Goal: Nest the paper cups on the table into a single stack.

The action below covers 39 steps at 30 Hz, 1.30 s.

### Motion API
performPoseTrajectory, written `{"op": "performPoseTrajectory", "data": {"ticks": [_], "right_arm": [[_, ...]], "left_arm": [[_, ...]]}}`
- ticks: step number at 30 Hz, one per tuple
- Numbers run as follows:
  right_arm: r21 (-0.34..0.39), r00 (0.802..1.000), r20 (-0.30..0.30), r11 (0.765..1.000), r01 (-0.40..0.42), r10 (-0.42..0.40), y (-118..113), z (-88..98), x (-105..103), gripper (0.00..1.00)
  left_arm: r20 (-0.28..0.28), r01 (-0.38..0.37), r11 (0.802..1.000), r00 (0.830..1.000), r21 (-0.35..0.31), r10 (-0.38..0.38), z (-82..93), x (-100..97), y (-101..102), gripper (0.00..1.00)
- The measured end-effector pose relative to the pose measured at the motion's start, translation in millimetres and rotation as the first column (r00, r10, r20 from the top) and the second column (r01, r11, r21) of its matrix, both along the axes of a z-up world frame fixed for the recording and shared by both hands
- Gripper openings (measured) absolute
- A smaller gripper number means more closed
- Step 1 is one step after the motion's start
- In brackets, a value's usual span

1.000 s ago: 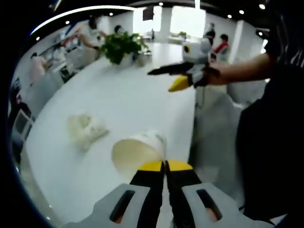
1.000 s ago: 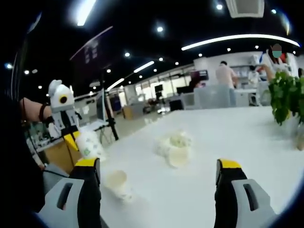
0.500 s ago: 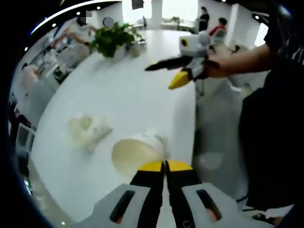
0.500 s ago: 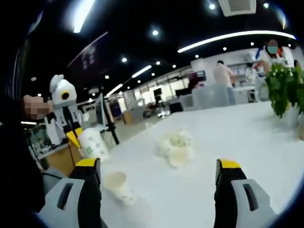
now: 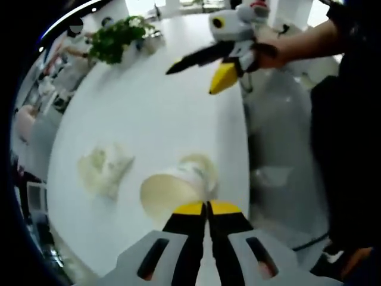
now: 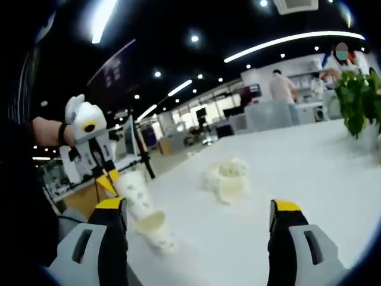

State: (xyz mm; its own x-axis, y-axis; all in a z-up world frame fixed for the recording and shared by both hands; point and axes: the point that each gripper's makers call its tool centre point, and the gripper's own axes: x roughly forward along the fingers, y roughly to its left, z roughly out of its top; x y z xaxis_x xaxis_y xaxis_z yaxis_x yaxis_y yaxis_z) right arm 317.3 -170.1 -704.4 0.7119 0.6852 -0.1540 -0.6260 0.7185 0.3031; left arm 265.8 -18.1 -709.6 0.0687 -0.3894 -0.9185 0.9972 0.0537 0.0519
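My left gripper (image 5: 207, 208) pinches the rim of a white paper cup (image 5: 172, 190), tilted with its wide mouth towards me, just above a second cup (image 6: 156, 231) lying on its side near the edge of the white table (image 5: 149, 113). Further in on the table sits a small cluster of more cups (image 6: 226, 179), pale and blurred, some tipped over

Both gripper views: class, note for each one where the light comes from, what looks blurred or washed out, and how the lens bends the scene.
Left gripper view: the table is washed out to near white, the held cup is soft, and the table edge bows. Right gripper view: ceiling strip lights glare against a dark ceiling, the crumpled cups blur, and the plant smears near the rim.
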Motion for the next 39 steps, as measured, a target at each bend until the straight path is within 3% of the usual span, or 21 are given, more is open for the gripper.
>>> {"op": "performPoseTrajectory", "data": {"ticks": [16, 39], "right_arm": [[0.022, 1.000, -0.027, 1.000, 0.010, -0.009, -8, -5.8, -2, 0.98], [0.048, 0.999, -0.036, 0.999, 0.024, -0.023, -12, -6.5, -1, 0.96]], "left_arm": [[-0.025, 0.065, 0.993, 0.998, 0.103, -0.062, -19.8, 2.6, -4, 0.00], [-0.050, 0.087, 0.992, 0.995, 0.089, -0.083, -28.4, 6.4, -11, 0.01]]}}
